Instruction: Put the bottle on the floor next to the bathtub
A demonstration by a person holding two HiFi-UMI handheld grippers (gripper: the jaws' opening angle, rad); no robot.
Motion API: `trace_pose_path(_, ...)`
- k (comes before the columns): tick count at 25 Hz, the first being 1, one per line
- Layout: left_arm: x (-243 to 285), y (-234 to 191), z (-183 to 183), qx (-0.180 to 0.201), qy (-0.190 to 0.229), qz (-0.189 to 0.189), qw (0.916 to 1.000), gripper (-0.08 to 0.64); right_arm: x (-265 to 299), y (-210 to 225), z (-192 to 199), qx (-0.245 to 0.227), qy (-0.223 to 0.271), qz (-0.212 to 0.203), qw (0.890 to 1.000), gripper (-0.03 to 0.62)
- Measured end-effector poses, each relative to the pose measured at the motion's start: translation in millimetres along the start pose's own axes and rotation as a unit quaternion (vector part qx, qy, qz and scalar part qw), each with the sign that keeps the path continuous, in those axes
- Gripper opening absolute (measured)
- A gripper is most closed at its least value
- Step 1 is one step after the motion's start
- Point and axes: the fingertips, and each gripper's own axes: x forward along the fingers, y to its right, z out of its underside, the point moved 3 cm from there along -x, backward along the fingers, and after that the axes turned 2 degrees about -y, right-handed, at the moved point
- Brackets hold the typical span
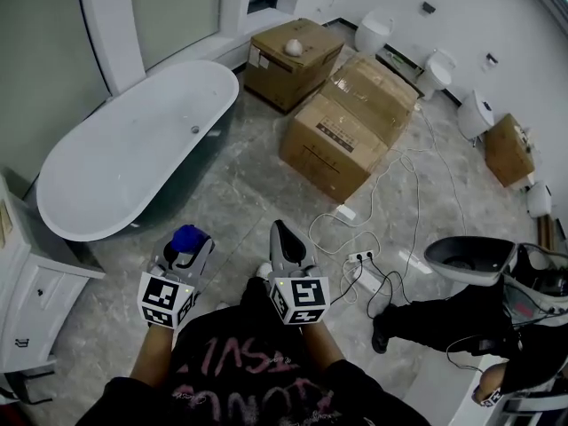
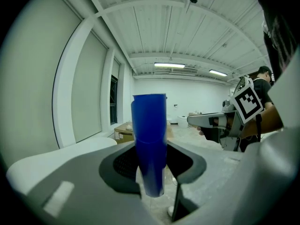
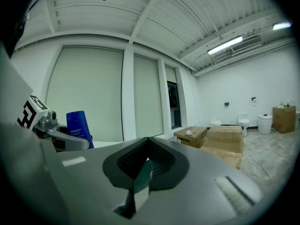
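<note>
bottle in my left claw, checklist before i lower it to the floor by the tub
1. Left claw grips the blue bottle: ok.
2. Right claw shut and empty: ok.
3. Bare floor beside the bathtub: ok.
4. Cables lie off to the right, away from that spot: ok.
5. Bottle's cap shut: cannot tell.

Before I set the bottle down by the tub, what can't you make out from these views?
- Base of the blue bottle: in the left gripper view it is hidden below the left gripper. The head view shows only its top.
- Bottle label: in the right gripper view the print is too small to read.
- floor at the person's feet: in the head view it is covered by arms and torso.
- Far side of the bathtub: hidden behind its own rim.
</note>
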Motion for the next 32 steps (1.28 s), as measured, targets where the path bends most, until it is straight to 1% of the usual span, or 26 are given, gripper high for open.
trace_pose_path(6,26.1,-11.7,-5.9,0.002,-0.011,0.005,0.9999,0.164,24.0,17.0,-1.7,0.003,-0.007,0.004,1.0,0.015)
trace_pose_path(14,72.9,-39.3,-12.9,0.0,-0.026,-0.001,0.9997,0.164,79.9,47.6,-3.9,0.008,-0.019,-0.003,1.0,0.015)
trace_pose_path(19,113.9,-55.3,-19.4,-0.002,-0.039,-0.004,0.9992,0.164,120.6,78.3,-6.8,0.013,-0.026,-0.006,1.0,0.015)
trace_pose_path(25,163.0,-71.0,-36.4,-0.004,-0.039,-0.019,0.999,0.165,169.7,115.5,-12.4,0.013,-0.035,-0.028,0.999,0.015)
trace_pose_path(32,213.8,-77.0,-51.4,-0.001,-0.054,-0.033,0.998,0.164,215.1,155.2,-21.2,0.014,-0.039,-0.056,0.998,0.017)
